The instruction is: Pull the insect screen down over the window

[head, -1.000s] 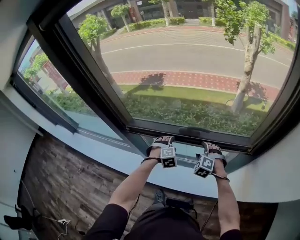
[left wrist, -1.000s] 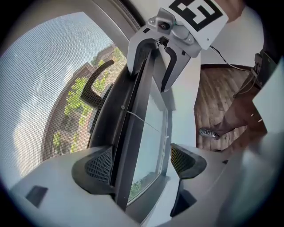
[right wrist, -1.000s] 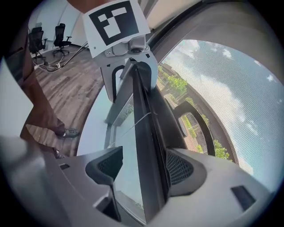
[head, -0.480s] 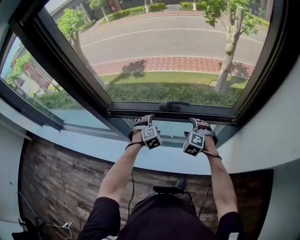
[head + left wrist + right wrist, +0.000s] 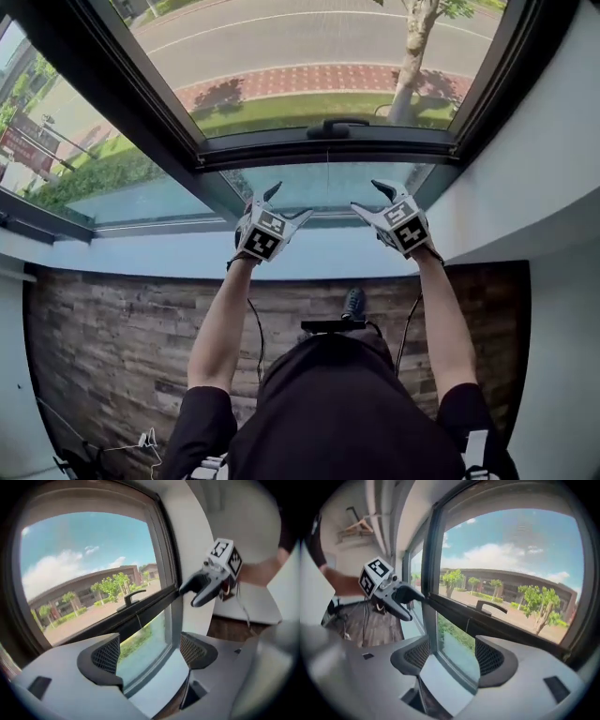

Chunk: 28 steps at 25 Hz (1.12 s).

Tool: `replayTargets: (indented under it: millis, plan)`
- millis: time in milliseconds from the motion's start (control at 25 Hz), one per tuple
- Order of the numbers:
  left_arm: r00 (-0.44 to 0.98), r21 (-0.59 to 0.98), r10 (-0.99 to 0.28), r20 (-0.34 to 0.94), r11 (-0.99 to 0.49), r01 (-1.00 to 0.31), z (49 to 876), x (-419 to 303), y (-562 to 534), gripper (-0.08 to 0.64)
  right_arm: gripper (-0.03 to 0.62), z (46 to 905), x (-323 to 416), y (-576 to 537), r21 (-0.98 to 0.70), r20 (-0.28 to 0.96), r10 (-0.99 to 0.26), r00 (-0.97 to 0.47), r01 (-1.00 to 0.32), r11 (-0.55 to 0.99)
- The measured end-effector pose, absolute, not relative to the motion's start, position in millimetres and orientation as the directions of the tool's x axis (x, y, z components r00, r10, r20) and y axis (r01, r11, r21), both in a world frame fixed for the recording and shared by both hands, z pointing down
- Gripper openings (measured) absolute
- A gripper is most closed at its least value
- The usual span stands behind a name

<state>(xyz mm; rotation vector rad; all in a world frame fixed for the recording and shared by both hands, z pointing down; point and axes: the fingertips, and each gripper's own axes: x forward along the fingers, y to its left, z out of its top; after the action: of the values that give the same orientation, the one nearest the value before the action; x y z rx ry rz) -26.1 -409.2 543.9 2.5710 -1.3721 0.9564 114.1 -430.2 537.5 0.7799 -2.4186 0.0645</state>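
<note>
Tongs of left gripper (image 5: 289,202) and right gripper (image 5: 366,195) apart, empty, below handle (image 5: 330,124); red roadside sign (image 5: 23,150) perhaps lettered, unreadable.

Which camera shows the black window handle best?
The right gripper view: the handle stands out sideways against the sunlit street. The left gripper view shows it smaller; the head view sees it from above, foreshortened.

Hand-held gripper (image 5: 452,656) (jaws apart) before window (image 5: 511,573)
</note>
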Motion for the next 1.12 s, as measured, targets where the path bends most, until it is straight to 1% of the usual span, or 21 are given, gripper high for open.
replayTargets:
  millis: [80,160,320,440,560,680,960,1040,1120]
  plan:
    - [0.524,-0.009,-0.72,0.454,-0.592,-0.806,526,-25,-373,0.409,0.305,528,116,-402,-0.012,0.498,-0.511,-0.701,-0.594,0.804]
    - [0.603,0.138,-0.711,0.362,-0.599,-0.789,517,-30,-336,0.399,0.305,524,122,-372,-0.11,0.463,-0.523,-0.716,-0.632,0.767]
    - [0.665,0.321,-0.714,0.219,-0.592,-0.74,514,-47,-262,0.397,0.305,531,144,-292,-0.24,0.446,-0.56,-0.699,-0.696,0.677]
    - [0.67,0.429,-0.728,0.144,-0.564,-0.705,515,-51,-215,0.397,0.305,533,172,-231,-0.394,0.423,-0.571,-0.704,-0.71,0.584]
    - [0.672,0.462,-0.732,0.113,-0.56,-0.688,516,-56,-184,0.397,0.305,529,182,-198,-0.596,0.306,-0.602,-0.737,-0.642,0.483]
    - [0.675,0.462,-0.733,0.09,-0.569,-0.68,512,-55,-162,0.397,0.305,518,182,-182,-0.723,0.171,-0.63,-0.758,-0.531,0.443]
    - [0.646,0.429,-0.763,-0.031,-0.593,-0.681,457,-54,-107,0.397,0.305,474,172,-133,-0.804,-0.062,-0.619,-0.783,-0.328,0.495]
    - [0.635,0.42,-0.771,-0.05,-0.593,-0.687,445,-51,-94,0.397,0.305,467,174,-115,-0.816,-0.103,-0.616,-0.781,-0.288,0.501]
    - [0.633,0.42,-0.772,-0.055,-0.593,-0.687,435,-39,-78,0.397,0.305,464,183,-93,-0.819,-0.117,-0.615,-0.78,-0.274,0.504]
